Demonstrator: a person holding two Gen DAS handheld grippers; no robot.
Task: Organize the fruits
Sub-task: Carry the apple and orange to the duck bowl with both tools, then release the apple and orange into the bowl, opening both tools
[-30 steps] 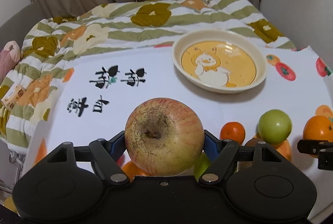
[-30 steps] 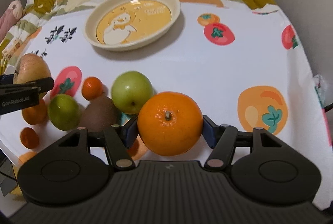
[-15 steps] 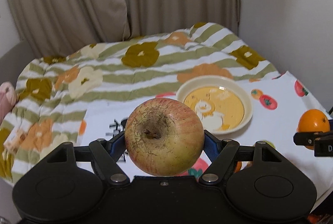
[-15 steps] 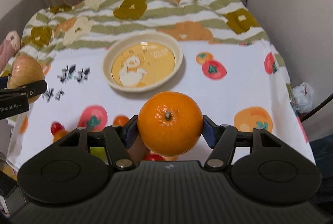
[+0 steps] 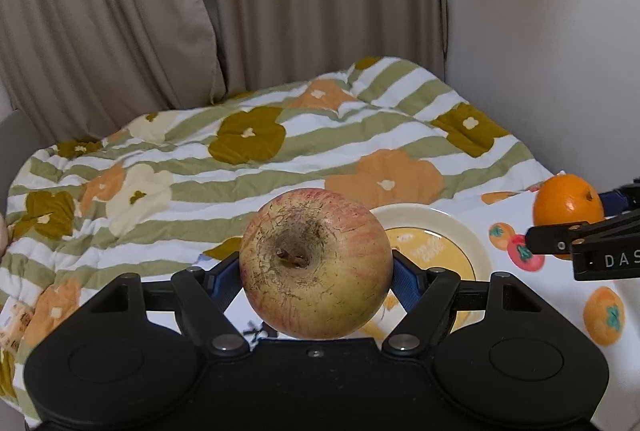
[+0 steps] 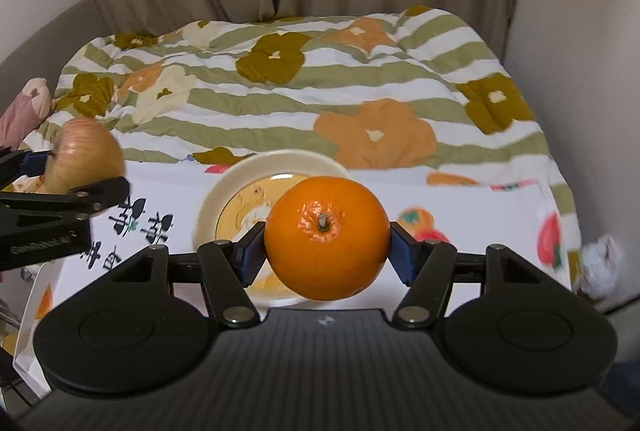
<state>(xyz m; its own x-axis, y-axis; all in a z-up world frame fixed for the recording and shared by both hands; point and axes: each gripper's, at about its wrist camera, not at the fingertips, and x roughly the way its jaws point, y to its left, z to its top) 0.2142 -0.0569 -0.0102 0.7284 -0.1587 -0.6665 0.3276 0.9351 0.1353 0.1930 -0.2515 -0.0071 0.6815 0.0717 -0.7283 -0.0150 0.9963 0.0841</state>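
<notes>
In the left wrist view, the striped flowered quilt (image 5: 248, 159) fills the left and middle of the frame beneath beige curtains (image 5: 200, 3). At lower centre the left gripper (image 5: 316, 277) has its jaws closed part-way on the apple (image 5: 316, 263), the blue pads (image 5: 404, 281) pressing both flanks. The apple is nearly round, with no clear long axis; its stem hollow faces the camera. Behind it to the right lies the cream plate (image 5: 452, 227), partly hidden. At the right edge the orange (image 5: 568, 201) sits in the other gripper's jaws, above the white fruit-printed cloth (image 5: 560, 291).

In the right wrist view, the apple (image 6: 84, 155) shows at the left edge, clamped and held above the printed cloth (image 6: 480, 215), its stem end turned left and away. At centre the right gripper (image 6: 326, 245) has its jaws half open and closed on the orange (image 6: 326, 237), blue pads (image 6: 250, 257) against its sides, stem button facing the camera. The plate (image 6: 224, 191) lies directly behind it; the quilt (image 6: 304, 99) lies beyond.

Compared with a second ago, both views show much more curtain and quilt, the loose fruits at the near edge of the cloth are out of frame, and the plate sits lower, close behind each fruit. The grips look unchanged.
</notes>
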